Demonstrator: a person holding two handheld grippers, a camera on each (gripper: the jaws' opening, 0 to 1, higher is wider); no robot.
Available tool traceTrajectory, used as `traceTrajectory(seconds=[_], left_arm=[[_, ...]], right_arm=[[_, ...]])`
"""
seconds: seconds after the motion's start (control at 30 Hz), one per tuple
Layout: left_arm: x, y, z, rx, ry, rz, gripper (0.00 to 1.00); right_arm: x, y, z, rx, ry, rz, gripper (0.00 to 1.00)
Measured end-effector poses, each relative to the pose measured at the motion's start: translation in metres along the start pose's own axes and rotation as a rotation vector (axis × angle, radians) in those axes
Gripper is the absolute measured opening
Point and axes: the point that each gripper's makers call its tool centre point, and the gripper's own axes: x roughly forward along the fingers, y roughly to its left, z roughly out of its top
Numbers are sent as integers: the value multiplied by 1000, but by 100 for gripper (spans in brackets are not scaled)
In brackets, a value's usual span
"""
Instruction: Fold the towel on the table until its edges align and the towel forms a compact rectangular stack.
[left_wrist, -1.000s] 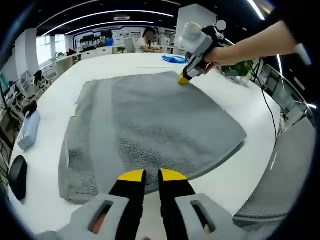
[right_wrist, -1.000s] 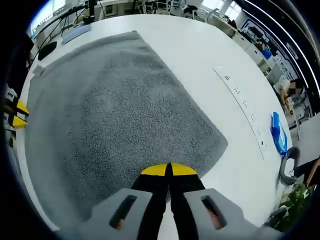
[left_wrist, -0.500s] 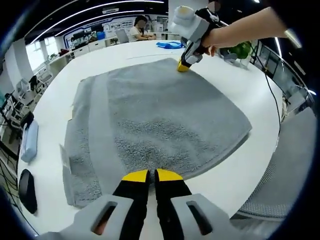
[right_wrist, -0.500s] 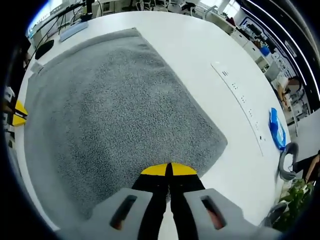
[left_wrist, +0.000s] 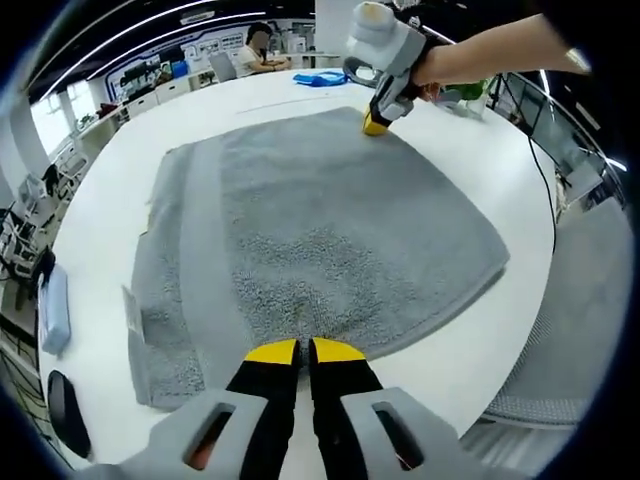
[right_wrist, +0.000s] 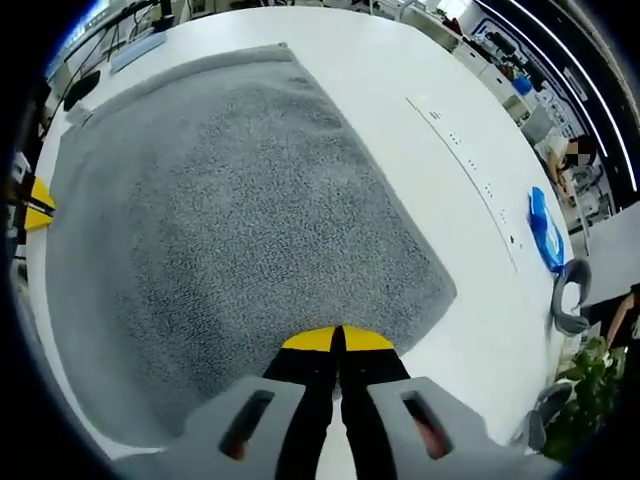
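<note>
Both grippers clamped on opposite edges of a grey towel lying flat on a white table.

Left gripper view: the left gripper (left_wrist: 302, 350) has its yellow-tipped jaws pressed together on the near edge of the grey towel (left_wrist: 320, 230), which spreads out ahead of it over the white table (left_wrist: 470, 150). At the towel's far edge, ahead and to the right, the right gripper (left_wrist: 376, 124) is held by a hand (left_wrist: 432, 70), its yellow tip touching the cloth. A blue cloth (left_wrist: 318, 78) lies on the table beyond it, well apart from the towel.
Right gripper view: the right gripper (right_wrist: 337, 340) has its jaws closed with no gap on the towel's (right_wrist: 230, 220) near edge. The towel stretches away ahead and to the left. The left gripper's yellow tip (right_wrist: 38, 192) sits at the far left edge of the cloth. A blue cloth (right_wrist: 545, 228) lies off to the right on the table (right_wrist: 400, 60).
</note>
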Motion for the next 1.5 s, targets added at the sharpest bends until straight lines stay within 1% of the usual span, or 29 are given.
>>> traceTrajectory(seconds=[0.1,0.2,0.4,0.53,0.67,0.83,0.9,1.13,1.33,1.5], left_arm=[[2,0,3,17,3,-2,4],[3,1,5,37,8,-4,4],[6,2,9,58,25,-13,4],[9,4,13,64,33,-27,4],[13,6,17,74,43,-37,4],[18,6,23,130,49,-35,4],[19,6,25,141,54,-34,4],[22,8,30,148,48,-33,4],[24,9,33,159,53,-29,4],[25,9,34,166,60,-29,4]], right_arm=[[-3,0,-8,-44,8,-28,0],[-3,-1,-13,-50,13,-40,0],[-7,-2,-23,-8,23,-34,0],[-10,-2,-30,56,12,-24,0],[-13,0,-38,75,9,-23,0],[-16,1,-47,124,2,-27,0],[-17,2,-50,140,0,-27,0],[-21,6,-58,162,-14,-39,0],[-24,8,-64,214,-31,-26,0],[-25,11,-68,218,-28,-25,0]])
